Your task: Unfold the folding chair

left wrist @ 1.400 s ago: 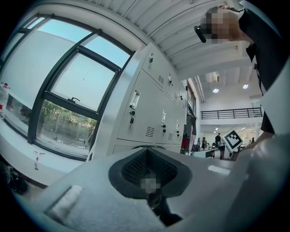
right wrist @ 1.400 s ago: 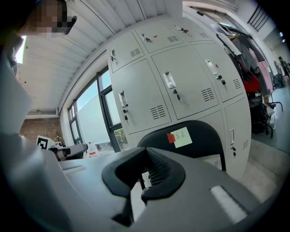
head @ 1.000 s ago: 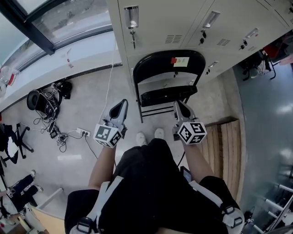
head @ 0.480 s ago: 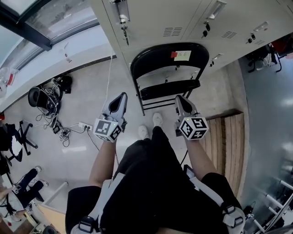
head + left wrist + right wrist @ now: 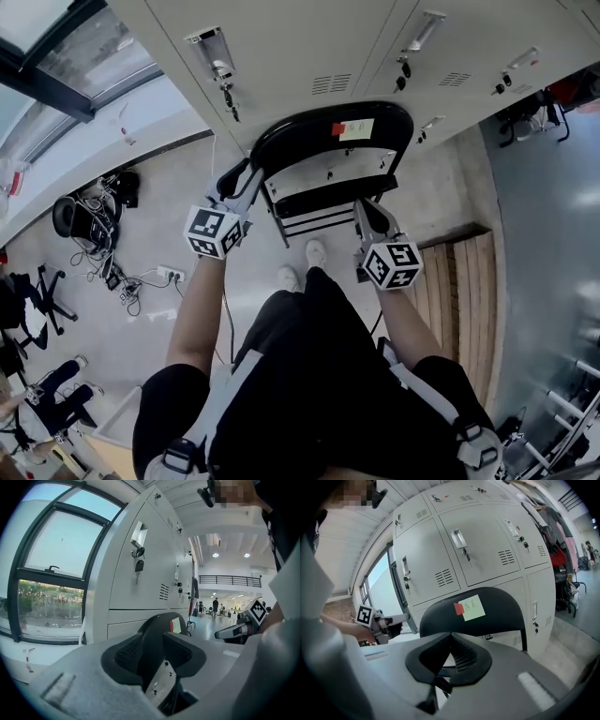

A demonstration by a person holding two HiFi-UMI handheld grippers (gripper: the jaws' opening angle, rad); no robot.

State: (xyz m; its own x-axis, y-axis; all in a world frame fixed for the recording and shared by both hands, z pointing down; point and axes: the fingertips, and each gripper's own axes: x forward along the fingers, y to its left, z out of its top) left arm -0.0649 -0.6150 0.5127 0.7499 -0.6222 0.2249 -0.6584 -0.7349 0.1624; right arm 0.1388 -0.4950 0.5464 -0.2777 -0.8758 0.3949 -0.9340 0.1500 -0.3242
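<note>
The left gripper [image 5: 244, 174] sits at the left edge of the folded black metal chair [image 5: 309, 131]. Its jaws have just been opening and stand spread, with the curved rim of the backrest between them. The chair stands folded against the pale grey metal lockers [image 5: 300, 47], a yellow paper note [image 5: 357, 129] stuck to its backrest. The right gripper [image 5: 362, 211] hovers beside the chair's right side frame, jaws pressed together on nothing.

Place: locker area of a large workplace hall | Evidence: grey metal lockers [image 5: 309, 47] with keys [image 5: 138, 564] in doors, tall window [image 5: 51, 550], concrete floor [image 5: 150, 314], loose cables [image 5: 98, 211], power strip [image 5: 172, 273]
</note>
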